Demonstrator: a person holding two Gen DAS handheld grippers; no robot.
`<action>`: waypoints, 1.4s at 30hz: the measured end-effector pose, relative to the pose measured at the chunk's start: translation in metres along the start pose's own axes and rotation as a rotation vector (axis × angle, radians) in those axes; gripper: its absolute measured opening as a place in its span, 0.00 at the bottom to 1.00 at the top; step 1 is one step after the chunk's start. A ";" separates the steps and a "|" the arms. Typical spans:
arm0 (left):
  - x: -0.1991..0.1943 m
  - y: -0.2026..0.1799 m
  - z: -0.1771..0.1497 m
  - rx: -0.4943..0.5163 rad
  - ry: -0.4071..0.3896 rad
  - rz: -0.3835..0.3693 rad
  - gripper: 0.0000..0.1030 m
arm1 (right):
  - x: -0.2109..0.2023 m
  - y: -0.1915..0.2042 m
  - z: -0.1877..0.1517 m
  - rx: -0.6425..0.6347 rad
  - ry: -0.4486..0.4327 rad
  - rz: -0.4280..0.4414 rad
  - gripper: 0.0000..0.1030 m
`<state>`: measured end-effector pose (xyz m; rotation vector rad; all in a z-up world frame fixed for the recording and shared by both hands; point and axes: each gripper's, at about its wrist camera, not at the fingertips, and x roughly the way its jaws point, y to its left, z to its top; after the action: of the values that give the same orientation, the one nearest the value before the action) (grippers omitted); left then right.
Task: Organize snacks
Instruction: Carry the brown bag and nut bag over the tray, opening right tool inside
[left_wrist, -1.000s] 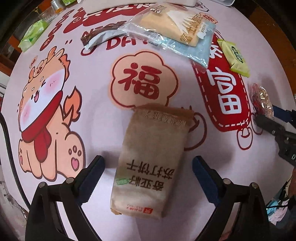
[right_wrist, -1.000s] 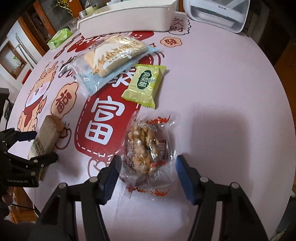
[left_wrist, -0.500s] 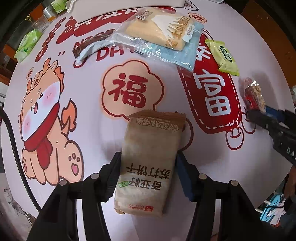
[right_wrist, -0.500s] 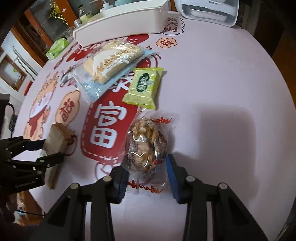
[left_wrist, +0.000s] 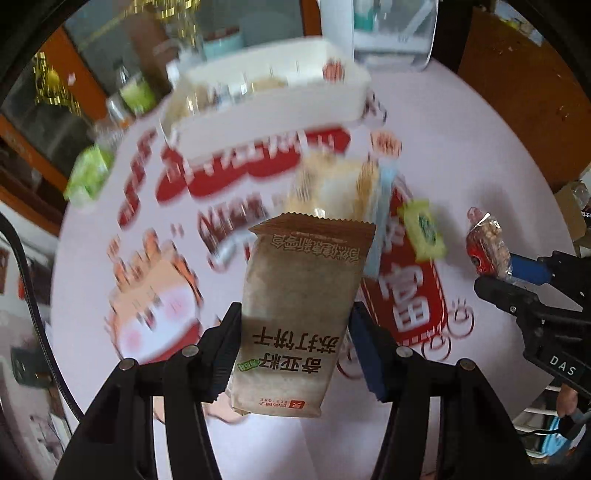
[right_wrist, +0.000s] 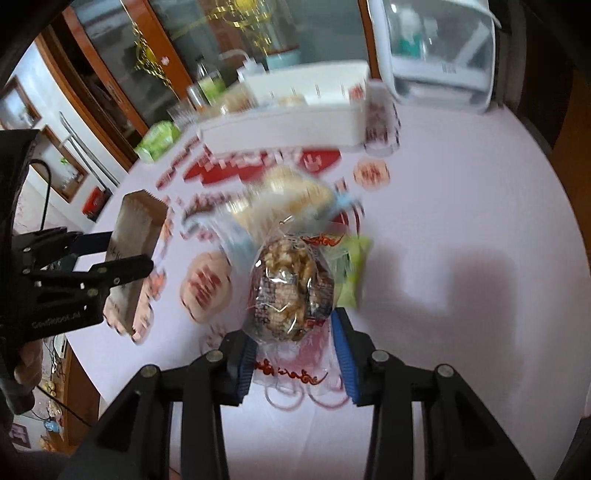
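My left gripper (left_wrist: 295, 350) is shut on a brown cracker packet (left_wrist: 299, 314) and holds it lifted off the table; it also shows in the right wrist view (right_wrist: 135, 254). My right gripper (right_wrist: 293, 352) is shut on a clear nut snack bag (right_wrist: 291, 291), also lifted; the bag shows in the left wrist view (left_wrist: 485, 245). A white storage box (left_wrist: 266, 99) with some snacks inside stands at the far side of the table, also in the right wrist view (right_wrist: 284, 122). A large biscuit bag (left_wrist: 340, 188) and a small green packet (left_wrist: 424, 229) lie on the table.
The round table has a pink printed cloth (right_wrist: 461, 221). A clear lidded container (right_wrist: 439, 55) stands at the back right. A green pack (left_wrist: 88, 177) lies at the table's left edge. Cabinets and bottles stand behind the table. The background is motion-blurred.
Both grippers closed on their snacks, the left on the cracker packet and the right on the nut bag, and lifted them off the table, tilting up toward the white box.
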<state>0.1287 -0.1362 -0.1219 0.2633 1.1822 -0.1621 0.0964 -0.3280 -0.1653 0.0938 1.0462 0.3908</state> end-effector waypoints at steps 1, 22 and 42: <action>-0.004 0.004 0.008 0.014 -0.007 0.009 0.54 | -0.004 0.002 0.008 -0.007 -0.012 0.002 0.38; -0.066 0.104 0.233 -0.005 -0.283 0.174 0.55 | -0.051 0.019 0.283 -0.099 -0.349 -0.183 0.38; 0.163 0.130 0.345 -0.102 -0.116 0.095 0.55 | 0.180 -0.038 0.348 0.035 -0.114 -0.252 0.39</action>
<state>0.5302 -0.1088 -0.1359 0.2171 1.0574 -0.0332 0.4838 -0.2607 -0.1486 0.0144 0.9388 0.1366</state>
